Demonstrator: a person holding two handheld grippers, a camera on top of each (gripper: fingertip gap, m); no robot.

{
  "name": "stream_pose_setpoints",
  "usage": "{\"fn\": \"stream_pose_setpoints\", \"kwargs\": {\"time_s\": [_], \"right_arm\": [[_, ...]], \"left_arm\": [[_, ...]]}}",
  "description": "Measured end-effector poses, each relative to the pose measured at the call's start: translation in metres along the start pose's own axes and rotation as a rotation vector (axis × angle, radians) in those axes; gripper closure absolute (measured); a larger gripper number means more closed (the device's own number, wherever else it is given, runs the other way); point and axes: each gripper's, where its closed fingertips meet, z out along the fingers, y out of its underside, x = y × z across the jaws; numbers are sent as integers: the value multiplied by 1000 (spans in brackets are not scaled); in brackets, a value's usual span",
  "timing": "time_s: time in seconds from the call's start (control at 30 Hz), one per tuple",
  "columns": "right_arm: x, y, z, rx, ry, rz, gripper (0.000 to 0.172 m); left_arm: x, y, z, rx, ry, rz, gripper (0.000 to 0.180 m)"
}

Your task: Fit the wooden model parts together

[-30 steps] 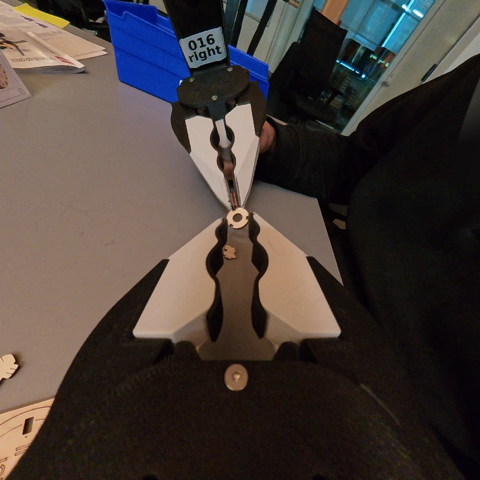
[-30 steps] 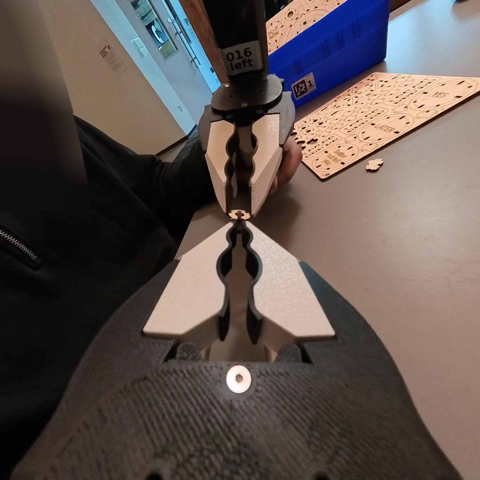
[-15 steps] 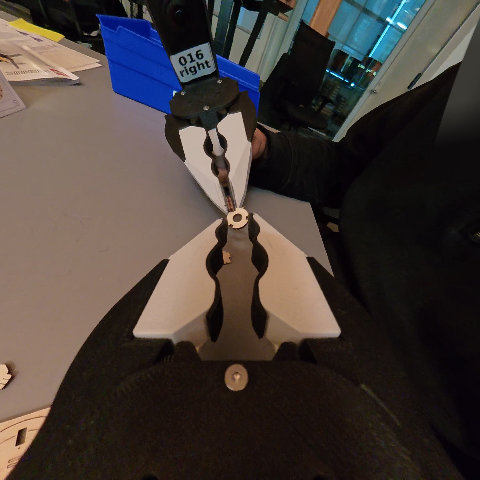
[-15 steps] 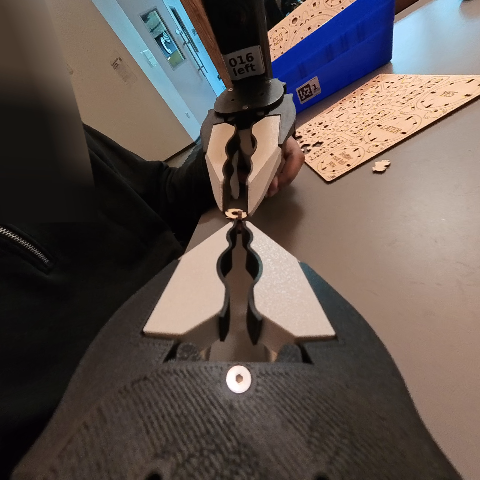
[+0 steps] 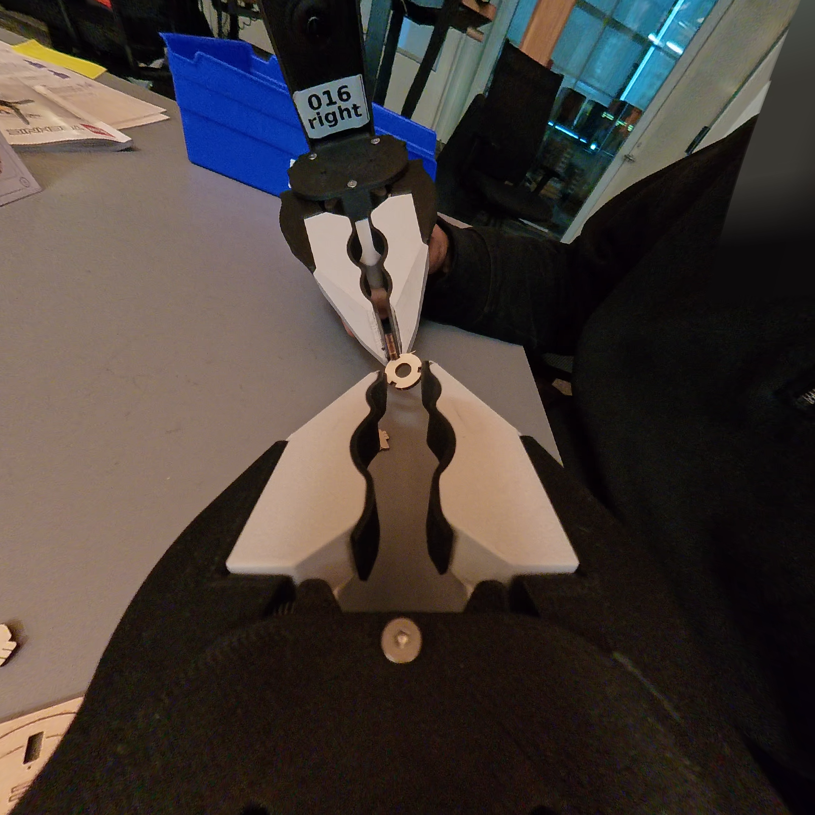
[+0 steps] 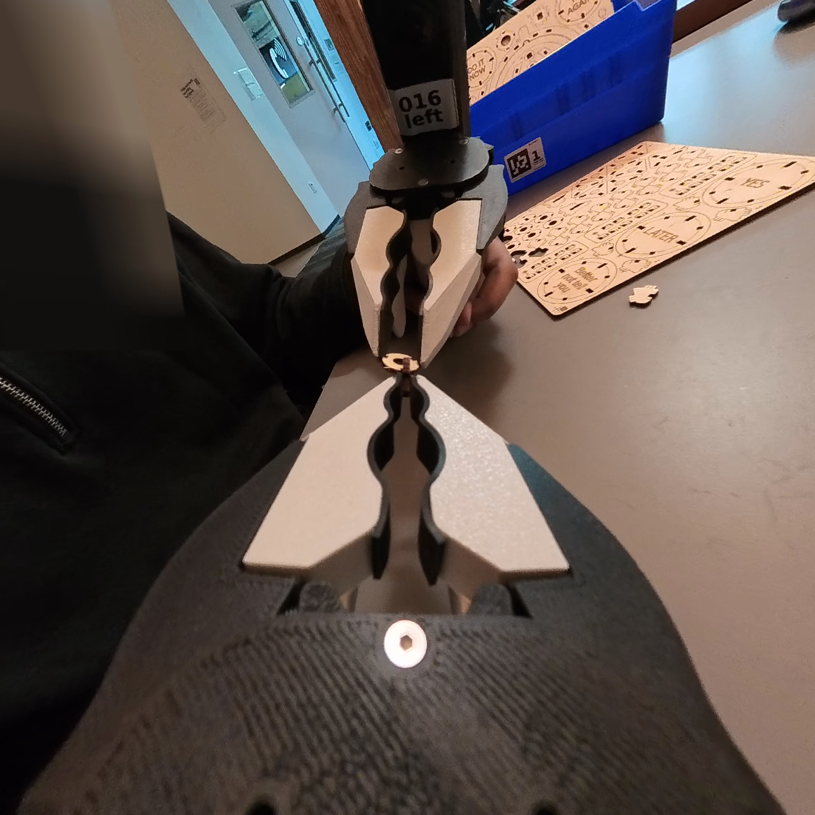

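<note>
My left gripper (image 5: 402, 371) is shut on a small flat wooden ring (image 5: 401, 372) with a round hole and notched rim, held level above the grey table (image 5: 132, 330). My right gripper (image 6: 405, 387) is shut on a thin wooden strip (image 6: 404, 388), seen edge-on. The two grippers face each other tip to tip. In the left wrist view the right gripper (image 5: 392, 350) comes down from above, and the strip (image 5: 390, 339) meets the ring's far rim. In the right wrist view the strip's end touches the ring (image 6: 399, 362) in the left gripper (image 6: 399, 358).
A blue bin (image 5: 238, 119) (image 6: 573, 88) stands at the back. A laser-cut wooden sheet (image 6: 661, 220) lies flat with a loose piece (image 6: 643, 293) beside it. Another loose piece (image 5: 383, 441) lies under my left fingers. Papers (image 5: 66, 119) lie far left. A person's dark sleeves border the table edge. Left and right tips are no more than a few centimetres apart.
Both grippers have shifted slightly together over the table, still tip to tip. The ring and the strip stay in their grasps. The loose piece on the table has slid partly behind my left finger.
</note>
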Motion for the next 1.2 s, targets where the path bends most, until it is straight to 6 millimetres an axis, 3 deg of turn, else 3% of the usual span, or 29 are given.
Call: {"fn": "stream_pose_setpoints", "kwargs": {"time_s": [1.2], "right_arm": [[-4,-3,1,16,-34,66,171]], "left_arm": [[3,-6,1,33,-8,37,166]]}}
